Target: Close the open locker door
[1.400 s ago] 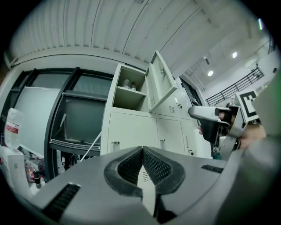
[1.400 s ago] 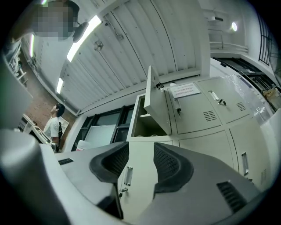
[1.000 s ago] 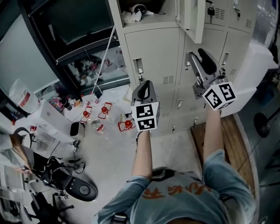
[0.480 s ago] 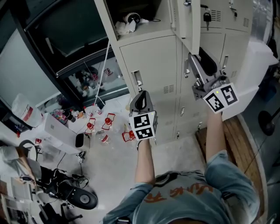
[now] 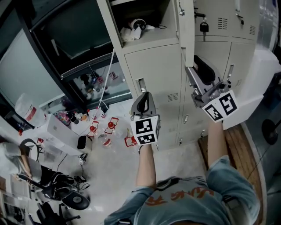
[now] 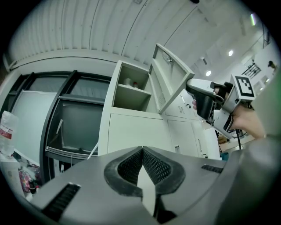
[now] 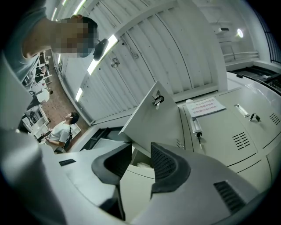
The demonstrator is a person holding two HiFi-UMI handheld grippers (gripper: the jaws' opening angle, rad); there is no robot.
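Head view: locker door (image 5: 187, 30) stands swung out at the right side of the open compartment (image 5: 140, 13), up top of the locker bank. It's hinged on that right side, free edge pointing near, twd the person. Long axis looks upright. Right gripper (image 5: 192, 74) sits just below/beside the door's lower edge on its outer face, prob. placed to shove it left & far to shut. Its jaws are partway apart & closing, w/ nothing pinched between the pads. Left gripper (image 5: 143, 97) hangs lower left, well apart from the door, pads together, empty, likely just parked.
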